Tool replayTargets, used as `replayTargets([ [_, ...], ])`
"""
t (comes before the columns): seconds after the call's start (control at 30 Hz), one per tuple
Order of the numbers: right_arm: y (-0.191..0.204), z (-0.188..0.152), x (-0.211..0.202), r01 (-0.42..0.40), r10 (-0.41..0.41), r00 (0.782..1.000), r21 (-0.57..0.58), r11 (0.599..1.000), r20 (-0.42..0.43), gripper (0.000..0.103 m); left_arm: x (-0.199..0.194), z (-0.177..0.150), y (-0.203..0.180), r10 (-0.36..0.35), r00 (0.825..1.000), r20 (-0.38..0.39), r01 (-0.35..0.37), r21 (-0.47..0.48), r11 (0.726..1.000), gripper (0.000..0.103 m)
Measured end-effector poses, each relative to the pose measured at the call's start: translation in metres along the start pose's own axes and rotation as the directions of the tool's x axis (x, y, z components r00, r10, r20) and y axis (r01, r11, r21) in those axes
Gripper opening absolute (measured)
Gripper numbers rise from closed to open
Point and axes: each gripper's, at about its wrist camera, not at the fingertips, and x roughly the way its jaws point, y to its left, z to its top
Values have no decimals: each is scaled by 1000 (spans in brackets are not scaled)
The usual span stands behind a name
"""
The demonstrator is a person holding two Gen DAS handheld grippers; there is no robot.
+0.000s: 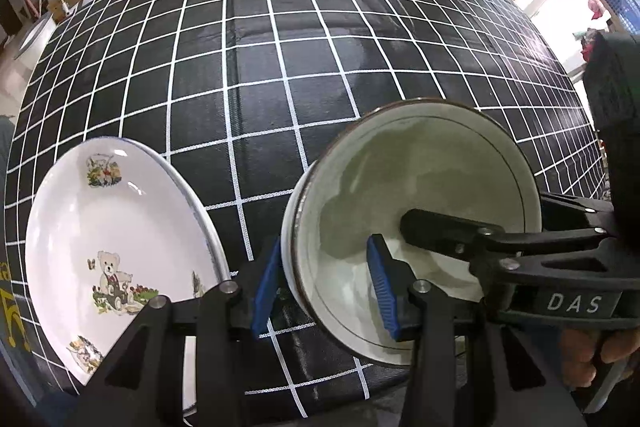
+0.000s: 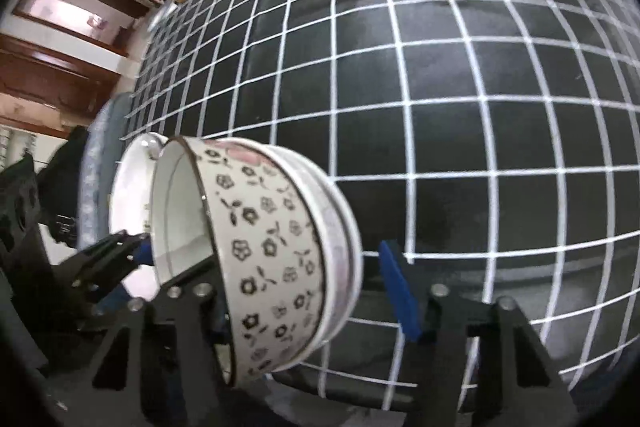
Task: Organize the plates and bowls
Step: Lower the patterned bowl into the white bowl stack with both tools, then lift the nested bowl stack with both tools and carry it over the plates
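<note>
Nested bowls [image 2: 272, 227] near the front edge of the worktop [image 1: 280, 67], with both tongs at their rim. The patterned bowl sits inside a plainer one, so the pair can be handled as one stack rather than piece by piece.

Left tongs [image 1: 324, 267]: jaws part-open and astride the near wall, one blue pad outside it and the other well inside the cavity. The inner pad stands clear of the wall, so nothing is clamped. Whether the outer pad touches cannot be told.

Right tongs [image 2: 308, 287]: also astride the wall from the opposite side, with one finger reaching into the bowl. The visible blue pad stands just apart from the outer bowl, so the jaws are open and hold nothing. A hand [image 1: 600, 355] grips the handle.

Plate [image 1: 120, 227]: bear-printed, lying just left of the bowls and apart from them. A second rim seems to show beneath it.

Judgement: taking opposite walls would share the load and stop the inner bowl rocking. Plates lie to one side and bowls to the other, so the sorting looks well advanced. A light or one-sided pinch on glazed ware could let the stack slip.
</note>
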Motion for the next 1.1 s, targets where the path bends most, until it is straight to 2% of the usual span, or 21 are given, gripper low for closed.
replayTargets([
  [0.07,2,0,3,-26,26,1000,10,1000,12,55,1,5,-3,-4,1000,-1,4,-8,1000,42],
  [0.2,-3,-2,3,-62,62,998,19,998,28,54,1,5,-4,-40,999,-11,40,-24,999,48],
  [0.33,-11,-1,2,-90,90,996,38,995,21,54,3,5,-3,-45,999,-7,45,-31,998,49],
  [0.6,-10,-10,-1,-82,79,995,42,996,66,51,5,-4,8,-86,996,7,86,-44,995,50],
  [0.67,-11,-11,-3,-71,68,996,48,996,65,51,6,-6,9,-95,995,6,95,-41,995,54],
  [0.73,-13,-11,-4,-65,62,996,54,996,57,51,8,-8,12,-88,996,10,89,-43,995,64],
  [0.83,-9,-9,-7,-37,35,998,41,998,57,50,11,-10,17,-105,994,12,105,-64,992,64],
  [0.97,4,-4,-9,35,-35,995,0,999,89,50,9,-13,14,-68,997,28,69,-22,997,64],
  [1.1,-4,0,-5,-18,16,998,31,999,55,50,5,-10,5,-40,998,40,39,33,999,64],
])
